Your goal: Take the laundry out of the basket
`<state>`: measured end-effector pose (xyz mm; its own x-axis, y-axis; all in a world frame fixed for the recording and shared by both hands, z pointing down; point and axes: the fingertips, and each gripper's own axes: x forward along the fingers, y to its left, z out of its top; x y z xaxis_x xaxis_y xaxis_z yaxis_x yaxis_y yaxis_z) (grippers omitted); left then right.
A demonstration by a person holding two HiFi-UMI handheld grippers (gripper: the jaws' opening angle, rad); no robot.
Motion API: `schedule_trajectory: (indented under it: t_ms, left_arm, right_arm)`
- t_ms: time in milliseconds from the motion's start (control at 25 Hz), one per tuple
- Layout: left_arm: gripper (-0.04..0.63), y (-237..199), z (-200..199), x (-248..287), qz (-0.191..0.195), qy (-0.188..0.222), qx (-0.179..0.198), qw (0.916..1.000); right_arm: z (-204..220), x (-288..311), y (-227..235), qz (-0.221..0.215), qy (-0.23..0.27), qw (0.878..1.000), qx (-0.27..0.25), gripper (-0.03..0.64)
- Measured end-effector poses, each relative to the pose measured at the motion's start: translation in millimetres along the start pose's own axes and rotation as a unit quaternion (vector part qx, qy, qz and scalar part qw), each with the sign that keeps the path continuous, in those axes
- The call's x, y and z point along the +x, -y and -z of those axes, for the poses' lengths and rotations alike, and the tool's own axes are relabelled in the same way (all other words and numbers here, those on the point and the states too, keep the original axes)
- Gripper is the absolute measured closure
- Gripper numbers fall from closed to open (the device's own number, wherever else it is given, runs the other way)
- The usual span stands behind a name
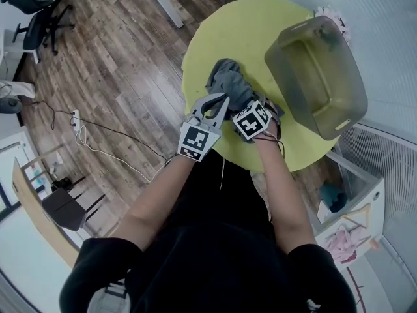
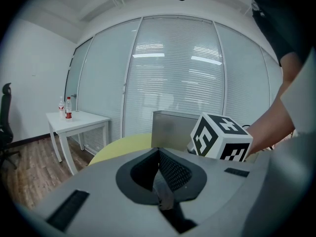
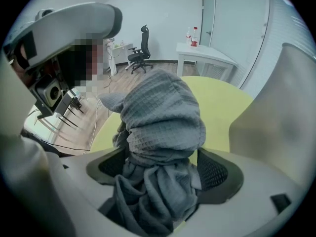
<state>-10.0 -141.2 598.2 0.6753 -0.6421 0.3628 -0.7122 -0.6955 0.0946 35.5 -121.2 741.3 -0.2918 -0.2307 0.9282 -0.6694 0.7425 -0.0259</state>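
A crumpled grey cloth (image 1: 229,80) lies on the round yellow-green table (image 1: 247,31), to the left of the translucent grey basket (image 1: 287,77). My right gripper (image 1: 254,109) points steeply down over the cloth's near end. In the right gripper view its jaws (image 3: 160,157) stand wide apart with the bunched cloth (image 3: 163,117) rising between them, and the pads do not clamp it. My left gripper (image 1: 225,98) lies low beside it, its tips at the cloth's edge. Its jaws (image 2: 159,154) meet, and no cloth shows clearly between them. The basket's wall (image 2: 173,127) stands behind.
The basket sits at the table's right edge by a glass wall with blinds. A white side table (image 2: 79,120) holds two bottles (image 2: 68,107). An office chair (image 1: 36,18) and loose cables (image 1: 85,132) are on the wooden floor to the left.
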Motion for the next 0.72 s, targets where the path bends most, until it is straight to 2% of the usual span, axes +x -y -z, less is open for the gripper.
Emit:
schedule_trajectory:
  t_ms: [200, 440, 720]
  left_arm:
    - [0.584, 2.8, -7.8, -3.2, 0.002, 0.003, 0.002, 1.0]
    - [0.584, 3.9, -26.3, -13.3, 0.005, 0.015, 0.006, 0.9999]
    - [0.585, 10.2, -58.8, -34.0, 0.016, 0.031, 0.016, 0.9993]
  right_arm:
    - [-7.2, -29.2, 3.7, 0.006, 0.028, 1.0, 0.001, 0.187]
    - [-19.3, -82.1, 9.6, 0.015, 0.092, 0.996, 0.013, 0.19]
    - [-34.3, -152.2, 5.5, 0.016, 0.198, 0.979, 0.042, 0.195]
